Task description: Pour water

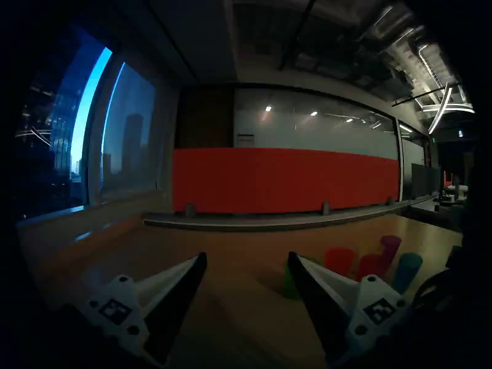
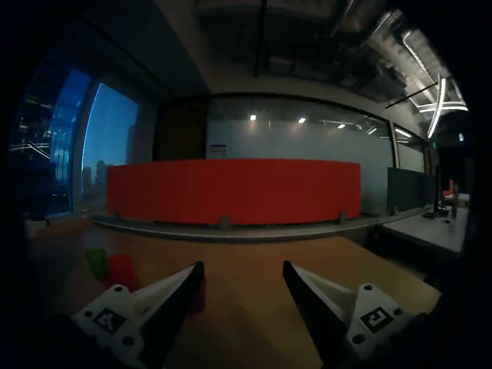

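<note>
In the left gripper view my left gripper (image 1: 246, 261) is open above the wooden table (image 1: 240, 246), nothing between its fingers. Several coloured cups stand to its right: a green cup (image 1: 289, 284) partly behind the right finger, an orange-red cup (image 1: 339, 259), a red cup (image 1: 370, 265), a purple cup (image 1: 390, 246) and a teal cup (image 1: 406, 270). In the right gripper view my right gripper (image 2: 243, 267) is open and empty. To its left stand a green cup (image 2: 96, 261), a red cup (image 2: 122, 269), a yellowish cup (image 2: 150, 272) and a purple cup (image 2: 198, 296), half hidden by the left finger.
A red partition (image 1: 283, 179) runs along the table's far edge, with a glass wall behind it. Windows (image 1: 92, 141) on the left show a dusk skyline. Another desk (image 2: 430, 227) stands beyond the table's right edge. The room is dim.
</note>
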